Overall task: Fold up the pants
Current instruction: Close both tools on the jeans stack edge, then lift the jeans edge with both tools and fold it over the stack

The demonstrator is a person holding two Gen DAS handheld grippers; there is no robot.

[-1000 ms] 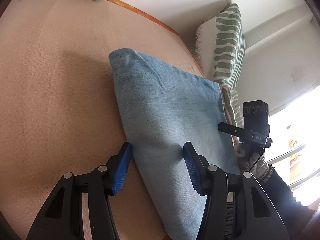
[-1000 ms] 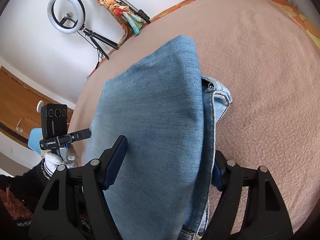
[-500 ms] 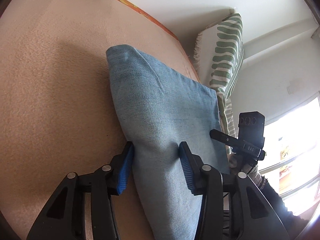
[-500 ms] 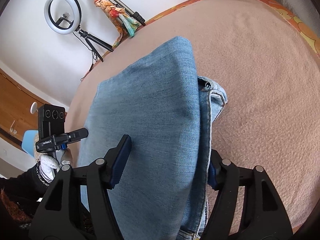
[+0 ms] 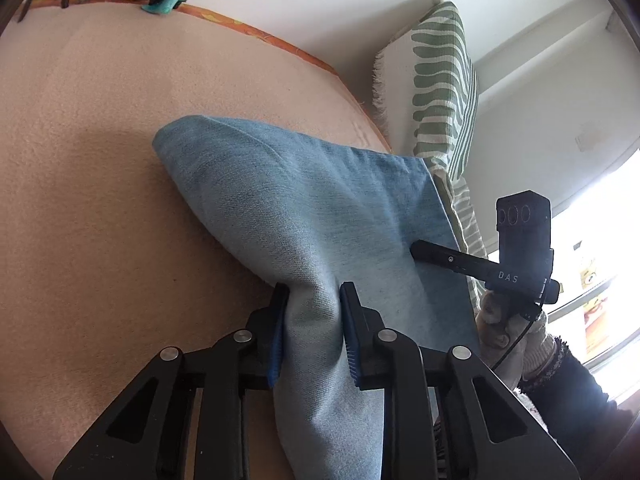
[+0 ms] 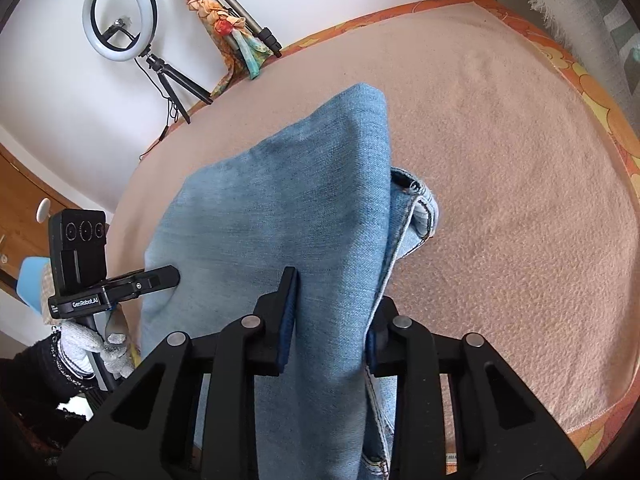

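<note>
Nearest to you, the left gripper [image 5: 313, 320] is clenched on a bunched fold of the pants [image 5: 304, 216], its blue pads [image 5: 276, 344] pressing the denim from both sides. The right gripper [image 6: 330, 316] is likewise clamped on the pants [image 6: 288, 216], gripping a thick stack of layers along the other side. You hold both near corners at the same time so that the folded edge comes up as one straight line and the layers do not slide apart. Beyond the jaws, the pants rise off the blanket [image 5: 80, 160] near the grippers, while the far rounded fold looks to rest on it. In the right view, the waistband [image 6: 416, 204] shows just beside the upper layer, lying low on the blanket [image 6: 520, 200]; judge from this that at least one fold is already made and the next carries the held edge toward the far fold. Farther off stand the pillow [image 5: 444, 92], the ring light [image 6: 120, 16] and the tripod [image 6: 232, 12].
</note>
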